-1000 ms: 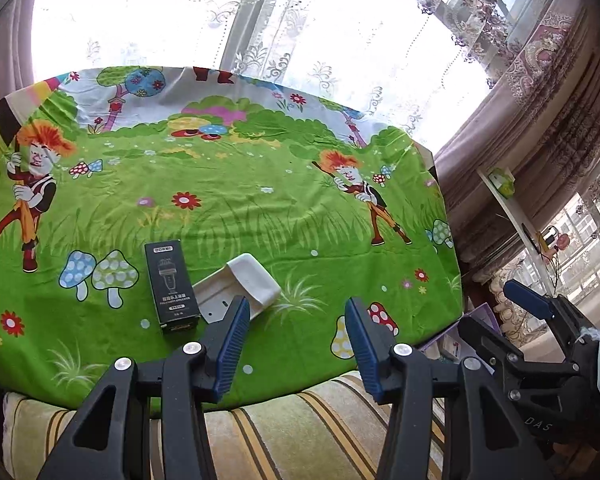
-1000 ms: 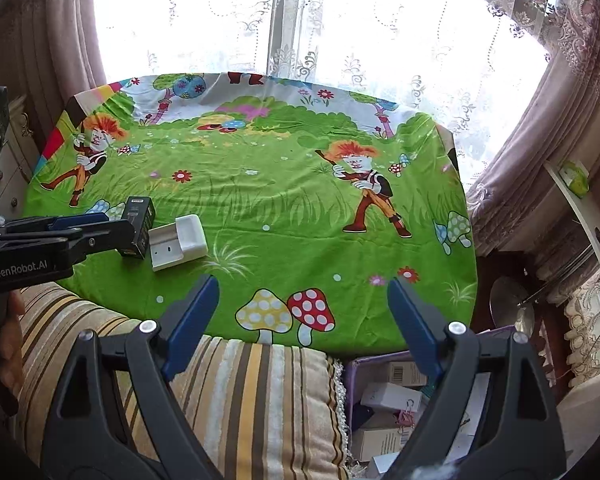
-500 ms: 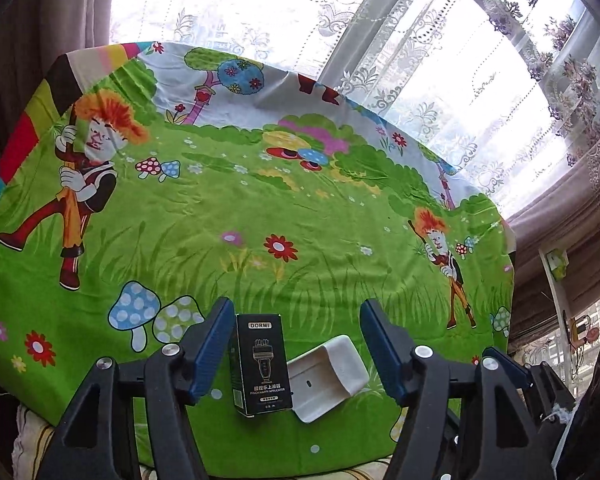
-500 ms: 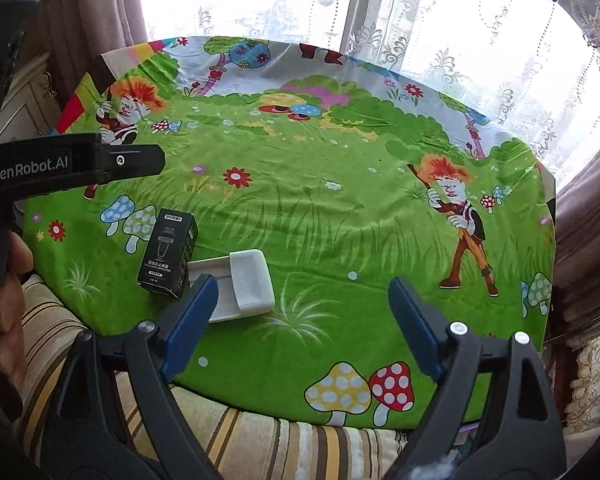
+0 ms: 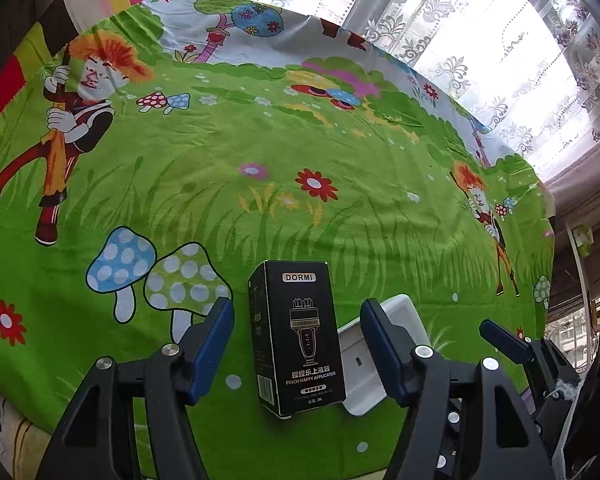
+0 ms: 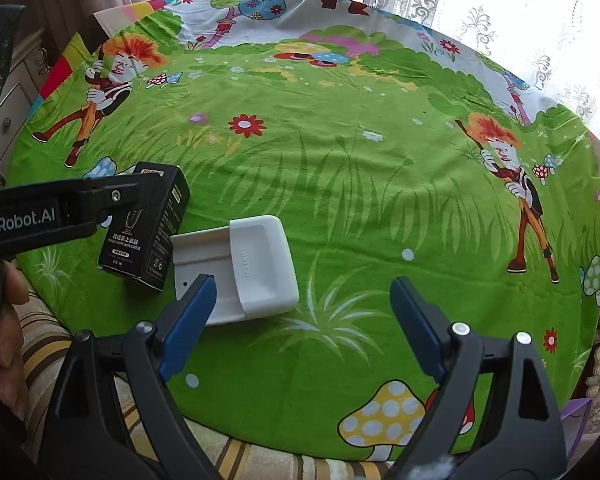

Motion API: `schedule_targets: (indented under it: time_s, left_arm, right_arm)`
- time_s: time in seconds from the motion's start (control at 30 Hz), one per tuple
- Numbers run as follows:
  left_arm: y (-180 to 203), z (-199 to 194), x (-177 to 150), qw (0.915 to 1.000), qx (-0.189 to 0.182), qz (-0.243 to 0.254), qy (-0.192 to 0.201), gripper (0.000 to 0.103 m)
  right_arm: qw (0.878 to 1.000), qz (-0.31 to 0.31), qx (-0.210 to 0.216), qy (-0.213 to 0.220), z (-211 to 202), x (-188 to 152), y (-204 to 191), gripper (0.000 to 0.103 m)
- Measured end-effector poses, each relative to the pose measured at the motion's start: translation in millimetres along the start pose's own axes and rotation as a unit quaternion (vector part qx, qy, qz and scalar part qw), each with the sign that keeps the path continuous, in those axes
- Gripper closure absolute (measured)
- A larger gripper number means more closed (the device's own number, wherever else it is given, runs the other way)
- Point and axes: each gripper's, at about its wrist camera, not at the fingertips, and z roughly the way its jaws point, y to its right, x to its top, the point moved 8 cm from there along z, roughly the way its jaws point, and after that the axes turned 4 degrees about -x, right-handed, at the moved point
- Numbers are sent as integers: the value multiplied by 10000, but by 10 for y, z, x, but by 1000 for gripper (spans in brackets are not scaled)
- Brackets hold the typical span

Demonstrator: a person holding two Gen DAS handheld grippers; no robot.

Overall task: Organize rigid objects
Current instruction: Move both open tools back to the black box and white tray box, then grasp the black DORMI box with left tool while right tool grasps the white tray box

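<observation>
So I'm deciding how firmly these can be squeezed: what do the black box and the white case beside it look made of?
The black box looks like thin printed cardboard with a slightly glossy finish: sharp folded edges, printed lettering and barcode. The white case looks like moulded hard plastic, smooth and matte: rounded corners, uniform colour, a sleeve over a flat tray. Neither is certain from looks alone.

A glossy printed cardboard box [image 5: 298,340] is seen between the left gripper's [image 5: 296,350] matt blue pads; beside it, smooth white plastic tray [image 6: 256,268] on soft printed cloth [image 6: 340,160].
</observation>
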Motion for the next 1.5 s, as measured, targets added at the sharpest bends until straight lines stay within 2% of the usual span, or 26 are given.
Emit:
schedule_targets:
  time_s: [0.27,0.37,0.47,0.57,1.0,1.2,1.5]
  left_arm:
    - [-69,178,-124,9993,174,108,-309,34]
    - [-82,188,-135,9994,114,123,-317,35]
    - [-69,191,-130,9995,59,178,-266,44]
    - [-68,196,-126,9995,72,217,-223,54]
    - [-99,157,-78,9998,-48,155,-65,58]
    - [-72,116,-59,9997,-63,216,38,61]
    - [-37,48,-38,9993,-23,309,205,62]
  right_arm:
    - [9997,-138,44,-183,190,-2,-77,13]
    - [9995,-167,83,-241,251,-11,-100,13]
    - [9994,-156,83,-286,301,-11,-103,14]
    - [9993,-142,91,-321,341,-7,-105,20]
    - [9988,-146,330,-332,360,-28,-176,58]
    - [9991,-80,306,-291,321,-44,-157,64]
    - [9994,138,280,-113,179,-43,-75,64]
